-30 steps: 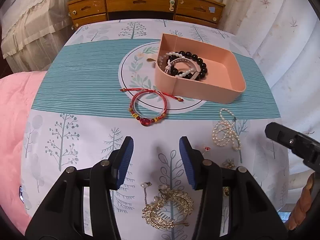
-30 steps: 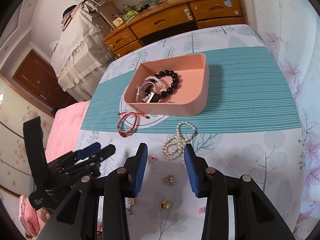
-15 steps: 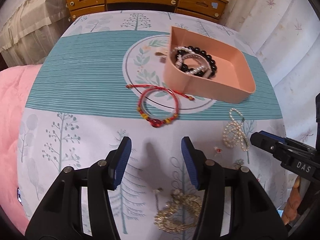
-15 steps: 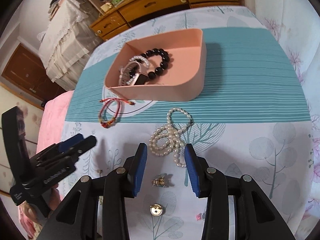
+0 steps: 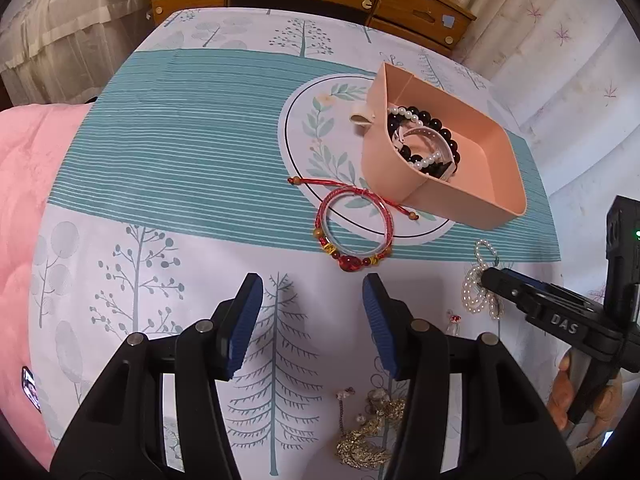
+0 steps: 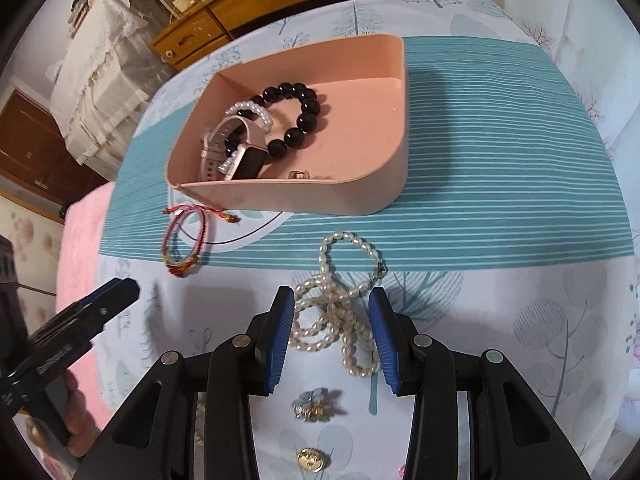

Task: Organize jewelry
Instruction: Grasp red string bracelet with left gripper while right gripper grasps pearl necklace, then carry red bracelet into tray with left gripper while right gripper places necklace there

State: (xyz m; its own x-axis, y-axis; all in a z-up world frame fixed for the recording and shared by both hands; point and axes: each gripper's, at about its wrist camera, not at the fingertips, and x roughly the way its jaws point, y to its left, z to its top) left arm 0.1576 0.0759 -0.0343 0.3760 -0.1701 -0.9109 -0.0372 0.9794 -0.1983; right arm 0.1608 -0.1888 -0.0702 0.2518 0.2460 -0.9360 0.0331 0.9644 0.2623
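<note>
Both grippers gape empty; right gripper straddles the pearl strand; sink lower, pinch the bunched loops, not a single strand.

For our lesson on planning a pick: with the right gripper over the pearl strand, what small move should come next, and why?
Probably lower the right gripper a little more and close on the pearl strand. Its jaws stand open on either side of the bunched pearls, with the pads not yet pressing them, and the strand lies loose on the cloth near the pink tray, which already holds other bracelets.
</note>
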